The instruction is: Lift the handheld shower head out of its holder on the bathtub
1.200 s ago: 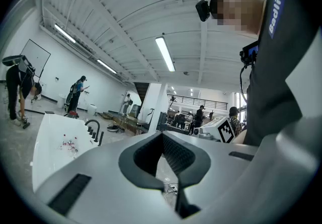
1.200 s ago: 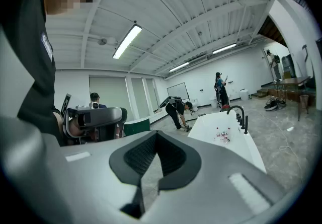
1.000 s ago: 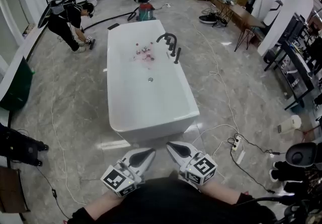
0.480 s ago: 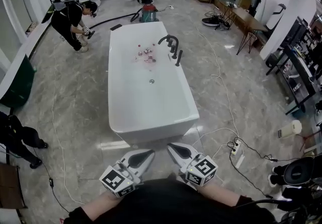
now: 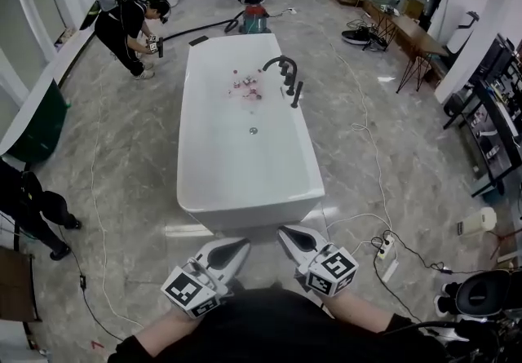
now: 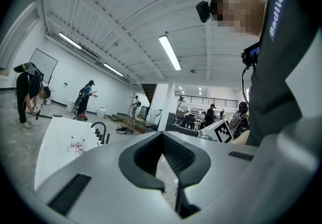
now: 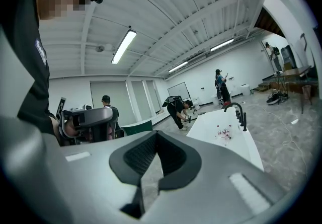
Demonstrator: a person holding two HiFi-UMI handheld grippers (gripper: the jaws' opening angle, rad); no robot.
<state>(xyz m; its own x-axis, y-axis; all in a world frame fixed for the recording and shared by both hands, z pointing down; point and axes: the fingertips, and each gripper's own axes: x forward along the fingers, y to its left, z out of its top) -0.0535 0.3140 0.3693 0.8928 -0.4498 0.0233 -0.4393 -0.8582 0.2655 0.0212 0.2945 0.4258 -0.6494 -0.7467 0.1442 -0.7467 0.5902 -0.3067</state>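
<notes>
**A:** Before the near end of the bathtub [image 5: 249, 214], how do the hands sit?

**B:** Side by side, pointing at the tub. The left tongs [image 5: 241, 245] and right tongs [image 5: 284, 232] are both closed on nothing.

**A:** Anything in the tub?

**B:** Small pink things [image 5: 247, 89], towards its far end.

**A:** And the shower head [image 5: 297, 95]?

**B:** It stands upright on the tub's right rim, just beside the black faucet [image 5: 281, 66].

Beyond the white freestanding bathtub [image 5: 245, 219], the stooping person in black clothes [image 5: 126, 23] has lifted both hands off the floor. A dark-clad figure [image 5: 33, 206] at the left edge seems to have stepped nearer.
</notes>
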